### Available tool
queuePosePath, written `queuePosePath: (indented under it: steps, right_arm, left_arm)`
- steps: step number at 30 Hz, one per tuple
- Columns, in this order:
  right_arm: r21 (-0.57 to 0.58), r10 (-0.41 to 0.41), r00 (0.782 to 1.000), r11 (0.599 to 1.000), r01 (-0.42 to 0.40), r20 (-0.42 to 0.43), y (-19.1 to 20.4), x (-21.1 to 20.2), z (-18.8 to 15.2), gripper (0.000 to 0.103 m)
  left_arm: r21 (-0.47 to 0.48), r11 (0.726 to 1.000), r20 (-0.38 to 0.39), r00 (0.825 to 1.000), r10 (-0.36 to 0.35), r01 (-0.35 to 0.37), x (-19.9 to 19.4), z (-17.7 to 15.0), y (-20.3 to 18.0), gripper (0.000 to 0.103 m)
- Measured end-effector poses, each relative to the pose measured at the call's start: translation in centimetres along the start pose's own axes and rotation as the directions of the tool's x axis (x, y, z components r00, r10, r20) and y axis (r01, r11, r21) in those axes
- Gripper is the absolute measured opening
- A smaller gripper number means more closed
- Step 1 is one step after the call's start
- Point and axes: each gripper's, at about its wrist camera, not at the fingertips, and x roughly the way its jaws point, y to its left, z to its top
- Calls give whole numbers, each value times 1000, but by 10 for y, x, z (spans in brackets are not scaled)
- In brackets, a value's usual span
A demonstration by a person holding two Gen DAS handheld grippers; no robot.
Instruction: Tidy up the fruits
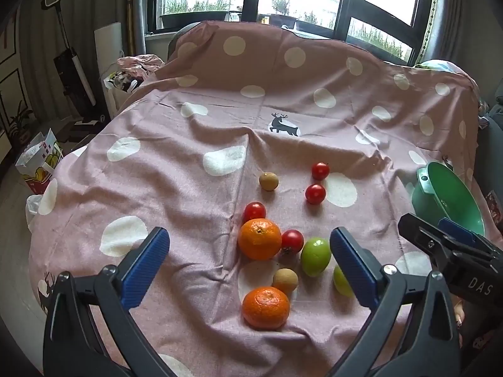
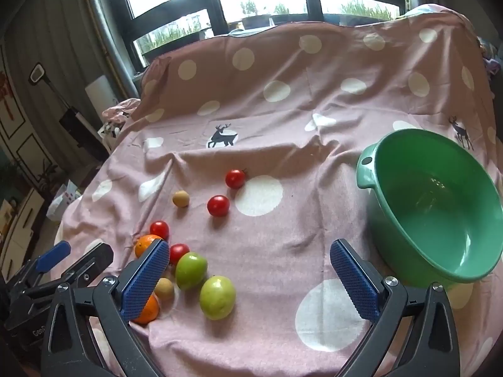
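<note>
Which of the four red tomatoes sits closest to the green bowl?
The far tomato, the one farthest up the cloth, by the big white dot. It lies closest to the green bowl; the other three lie further left, two beside the orange.

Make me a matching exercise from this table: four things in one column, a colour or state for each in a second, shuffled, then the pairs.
Things:
1. round plastic bowl
2. nearest round mandarin
3. farthest small round tomato
4. left gripper

Colour or state:
A. red
B. jaws wide open, holding nothing
C. green, empty
D. orange

Pairs: 1-C, 2-D, 3-A, 4-B
</note>
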Motion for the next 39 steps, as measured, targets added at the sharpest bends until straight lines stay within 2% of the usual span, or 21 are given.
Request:
queuePosePath:
  steps: [12,17,24,26,29,32,39]
  right_arm:
    - [8,22,1000,1000,-22,-9,0,2,-1,102]
    - [-16,39,998,999,-39,40,-5,1,3,102]
    - [-122,-58,986,990,77,153,-26,8,19,102]
    - [-137,-59,984,987,83,170,-34,11,23,102]
    - [-155,-72,985,983,96,155,-45,20,27,102]
    - [-109,-93,987,988,107,131,-58,23,26,102]
    - [-122,-134,978,980,155,159,-64,21,27,102]
  left_arm:
    - [-17,1000,-18,1000,-23,22,3,-1,1,101]
    - [-28,999,-41,998,-37,36,9,-3,2,101]
    - [-45,998,-70,996,-52,49,17,-5,3,101]
    - [-47,998,-74,996,-56,52,19,-6,2,101]
    - [-44,998,-79,995,-53,50,20,-6,2,101]
    - [-47,998,-80,995,-54,51,21,-5,3,101]
    - [-57,997,-87,994,-61,56,23,-5,5,101]
